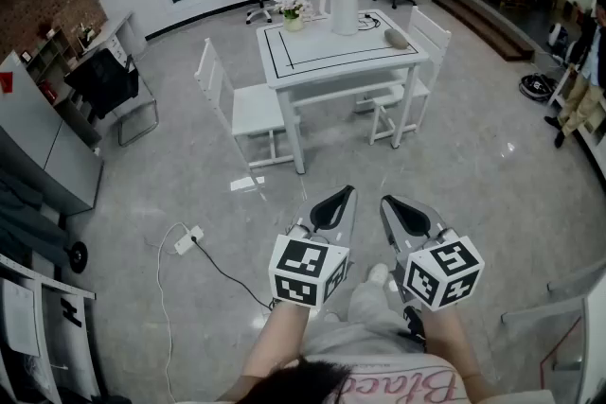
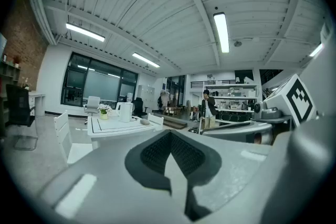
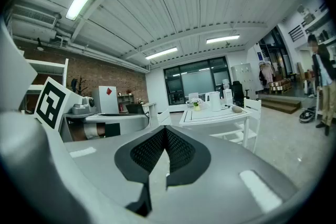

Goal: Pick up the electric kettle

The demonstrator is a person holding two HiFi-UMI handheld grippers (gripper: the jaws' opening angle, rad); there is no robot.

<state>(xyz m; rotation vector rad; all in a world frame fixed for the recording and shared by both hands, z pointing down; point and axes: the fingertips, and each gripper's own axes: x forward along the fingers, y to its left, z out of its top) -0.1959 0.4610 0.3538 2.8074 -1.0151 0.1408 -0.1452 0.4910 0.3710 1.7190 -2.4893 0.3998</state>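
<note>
You hold both grippers low before your body, side by side, forearms extended, pointing forward over the grey floor. The left gripper (image 1: 347, 195) has its jaws pressed together on nothing. Just beside it, the right gripper (image 1: 387, 202) likewise has its jaws closed and empty. The white desk (image 1: 331, 57) stands well apart from both, chairs at either side. Along its far edge, a small vase (image 1: 292, 12) holding flowers stands left of the electric kettle (image 1: 343, 8), which is upright and untouched.
</note>
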